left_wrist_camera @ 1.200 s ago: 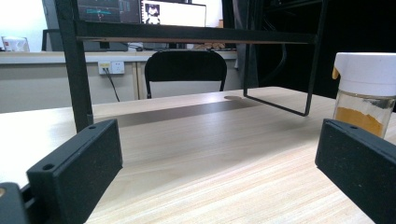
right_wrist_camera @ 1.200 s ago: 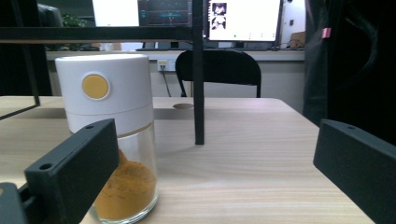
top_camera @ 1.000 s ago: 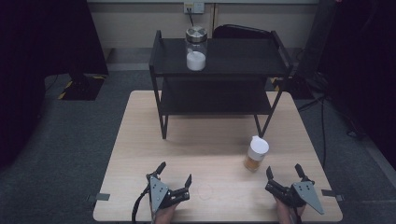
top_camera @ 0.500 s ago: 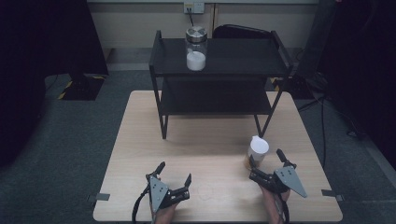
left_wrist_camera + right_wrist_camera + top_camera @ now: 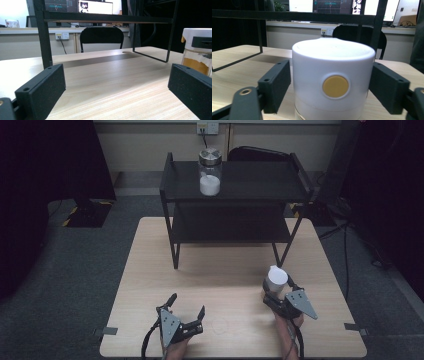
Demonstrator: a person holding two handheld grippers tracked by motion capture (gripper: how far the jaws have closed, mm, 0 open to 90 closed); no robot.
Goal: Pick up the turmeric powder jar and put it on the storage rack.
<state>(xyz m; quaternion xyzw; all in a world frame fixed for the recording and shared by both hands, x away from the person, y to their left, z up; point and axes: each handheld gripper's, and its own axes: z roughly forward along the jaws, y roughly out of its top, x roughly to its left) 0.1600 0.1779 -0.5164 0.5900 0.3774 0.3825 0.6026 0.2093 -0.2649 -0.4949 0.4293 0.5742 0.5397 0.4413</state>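
A small jar [image 5: 276, 279] with a white cap and orange-yellow contents stands upright on the wooden table [image 5: 225, 265], at the right front. My right gripper [image 5: 278, 290] has just been closing around it. In the right gripper view both black pads [image 5: 275, 82] sit against the sides of the white cap [image 5: 332, 62]. My left gripper [image 5: 187, 304] rests open near the front edge, left of centre, with nothing between its jaws. In the left gripper view the jar [image 5: 197, 50] stands off to the right, beyond the gripper [image 5: 115, 85].
A black two-tier metal rack [image 5: 235, 195] stands at the back of the table. On its top shelf is a glass jar [image 5: 210, 172] with a metal lid and white powder inside. A black chair [image 5: 101, 37] sits behind the table.
The right gripper has moved left and forward to the white-capped jar, and its jaws have gone from wide open to closed on the cap. The left gripper has stayed still.
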